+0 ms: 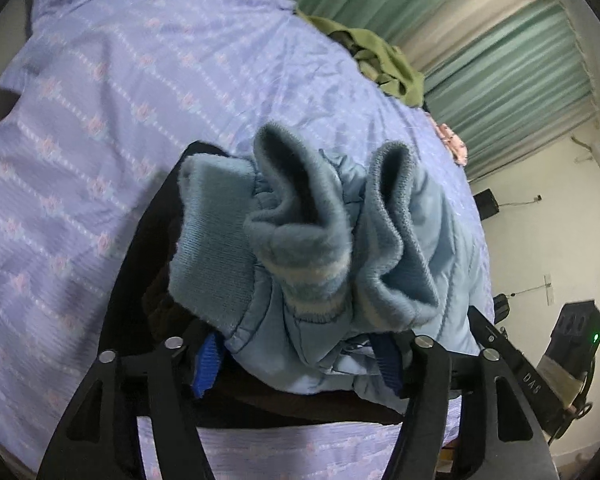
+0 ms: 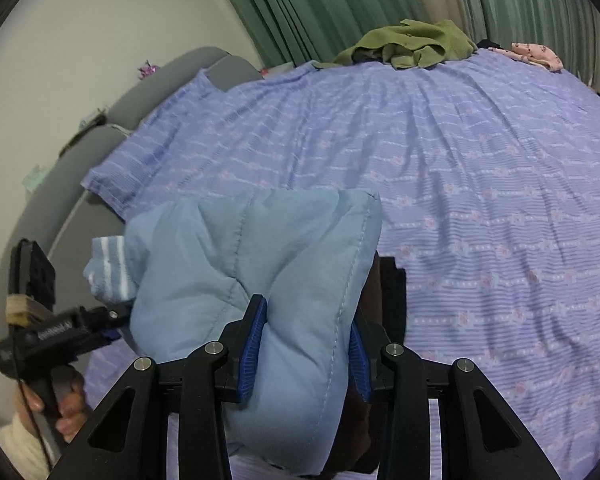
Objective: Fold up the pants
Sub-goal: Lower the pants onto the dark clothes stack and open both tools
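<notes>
The light blue padded pants (image 1: 300,264) are bunched up, with their ribbed cuffs (image 1: 296,216) standing toward the left wrist camera. They lie between the fingers of my left gripper (image 1: 296,360). Its left blue pad (image 1: 206,364) stands just clear of the fabric, so the jaws are open. In the right wrist view my right gripper (image 2: 306,350) is shut on a thick fold of the pants (image 2: 260,248), and both blue pads dent the padding. My left gripper (image 2: 112,322) shows at the left of that view, by the striped cuff (image 2: 108,268). A dark cloth (image 1: 140,264) lies under the pants.
The lilac patterned bedspread (image 2: 480,200) covers the bed. A green garment (image 2: 412,46) and a pink one (image 2: 536,54) lie at its far edge, before green curtains (image 2: 340,4). A grey headboard (image 2: 96,140) runs along the left. A hand (image 2: 68,408) holds the left gripper's handle.
</notes>
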Demonstrator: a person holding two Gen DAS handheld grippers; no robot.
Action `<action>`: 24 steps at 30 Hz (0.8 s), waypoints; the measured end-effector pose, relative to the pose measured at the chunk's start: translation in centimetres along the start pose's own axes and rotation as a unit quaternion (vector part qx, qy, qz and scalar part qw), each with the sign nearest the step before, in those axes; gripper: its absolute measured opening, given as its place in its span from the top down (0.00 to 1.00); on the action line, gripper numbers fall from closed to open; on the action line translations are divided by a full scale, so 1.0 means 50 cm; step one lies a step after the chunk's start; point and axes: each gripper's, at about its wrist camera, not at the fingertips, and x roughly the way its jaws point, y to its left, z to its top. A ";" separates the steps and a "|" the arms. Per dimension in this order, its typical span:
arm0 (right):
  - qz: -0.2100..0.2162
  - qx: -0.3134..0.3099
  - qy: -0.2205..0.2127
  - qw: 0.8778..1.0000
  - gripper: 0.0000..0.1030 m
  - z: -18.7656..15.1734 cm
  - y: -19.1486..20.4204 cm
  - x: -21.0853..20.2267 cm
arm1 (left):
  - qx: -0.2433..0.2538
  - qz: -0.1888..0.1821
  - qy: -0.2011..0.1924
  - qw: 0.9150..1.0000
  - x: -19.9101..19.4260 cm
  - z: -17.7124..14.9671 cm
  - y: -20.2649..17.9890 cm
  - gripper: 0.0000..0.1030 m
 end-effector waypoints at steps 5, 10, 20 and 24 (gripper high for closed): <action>-0.021 -0.005 0.006 1.000 0.48 -0.006 0.008 0.001 | -0.011 0.007 0.005 1.000 -0.035 -0.011 0.007 0.31; -0.048 -0.017 0.003 0.999 0.38 -0.008 0.020 -0.012 | -0.002 0.037 -0.035 0.999 -0.099 -0.019 0.013 0.23; -0.043 -0.041 -0.004 0.998 0.31 -0.025 0.062 -0.044 | 0.059 0.110 -0.092 0.988 -0.184 -0.047 -0.017 0.20; -0.027 -0.058 -0.017 0.998 0.29 -0.039 0.077 -0.104 | 0.095 0.114 -0.122 0.981 -0.237 -0.078 -0.070 0.18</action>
